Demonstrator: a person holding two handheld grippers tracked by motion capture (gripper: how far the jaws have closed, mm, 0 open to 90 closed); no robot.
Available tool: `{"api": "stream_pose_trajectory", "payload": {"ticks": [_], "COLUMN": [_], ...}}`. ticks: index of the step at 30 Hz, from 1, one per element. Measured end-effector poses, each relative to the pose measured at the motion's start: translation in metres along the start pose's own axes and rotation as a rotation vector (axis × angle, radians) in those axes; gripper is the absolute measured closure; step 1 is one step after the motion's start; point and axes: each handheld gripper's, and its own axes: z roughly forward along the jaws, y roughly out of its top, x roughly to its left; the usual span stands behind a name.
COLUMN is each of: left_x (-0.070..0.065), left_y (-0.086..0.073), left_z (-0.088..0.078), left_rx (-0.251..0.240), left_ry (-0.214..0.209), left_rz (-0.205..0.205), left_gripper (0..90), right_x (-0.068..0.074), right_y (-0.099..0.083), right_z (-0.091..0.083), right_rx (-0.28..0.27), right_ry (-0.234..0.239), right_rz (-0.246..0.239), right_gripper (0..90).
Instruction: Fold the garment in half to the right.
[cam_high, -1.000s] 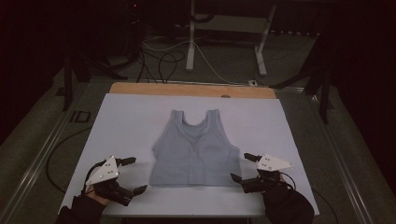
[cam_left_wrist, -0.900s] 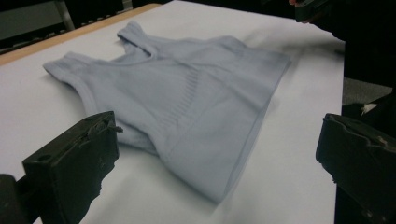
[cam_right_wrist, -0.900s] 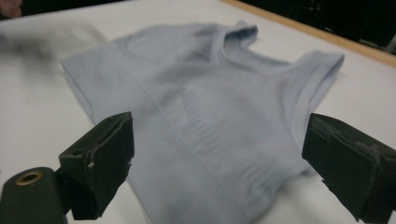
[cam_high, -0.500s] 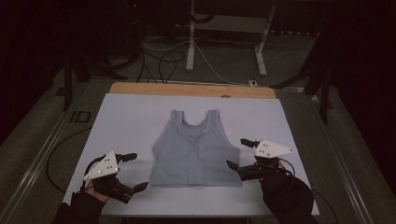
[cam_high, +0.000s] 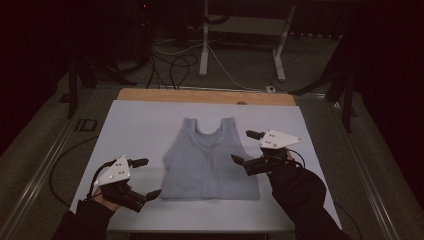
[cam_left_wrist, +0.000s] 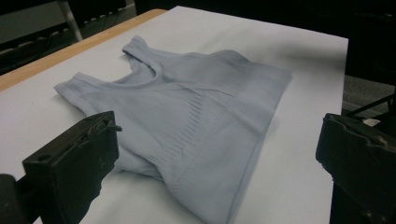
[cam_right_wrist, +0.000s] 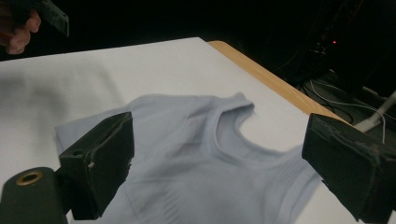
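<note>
A pale blue-grey sleeveless crop top (cam_high: 207, 160) lies flat on the white table cover (cam_high: 140, 130), straps toward the far edge. My left gripper (cam_high: 145, 177) stands open beside the top's lower left corner, a short gap away. My right gripper (cam_high: 244, 147) is open at the top's right side, level with the armhole, its near jaw over the fabric edge. In the left gripper view the top (cam_left_wrist: 196, 116) spreads between the wide-apart jaws. In the right gripper view the neckline and straps (cam_right_wrist: 233, 126) lie between the jaws. Nothing is held.
A bare wooden strip (cam_high: 205, 96) runs along the table's far edge. Behind it stand white desk legs (cam_high: 204, 40) and loose cables (cam_high: 175, 65) on the dark floor. Metal rails (cam_high: 45, 165) flank the table on both sides.
My right gripper has moved forward along the top's right side, from the bottom hem up to the armhole. The left gripper has barely shifted. The top lies as before.
</note>
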Motion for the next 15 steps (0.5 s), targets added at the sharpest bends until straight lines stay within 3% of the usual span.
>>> {"api": "stream_pose_trajectory", "payload": {"ticks": [4,15], "left_x": [0.000,-0.004], "left_y": [0.002,0.003], "left_z": [0.000,0.009], "left_rx": [0.014,0.048], "left_ry": [0.028,0.076], "left_rz": [-0.010,-0.027], "left_gripper": [0.5,0.5], "right_x": [-0.005,-0.014], "right_y": [0.008,0.025], "right_z": [0.014,0.051], "right_rx": [0.001,0.010], "right_ry": [0.027,0.048], "right_rz": [-0.003,0.016], "right_gripper": [9.4,9.4]}}
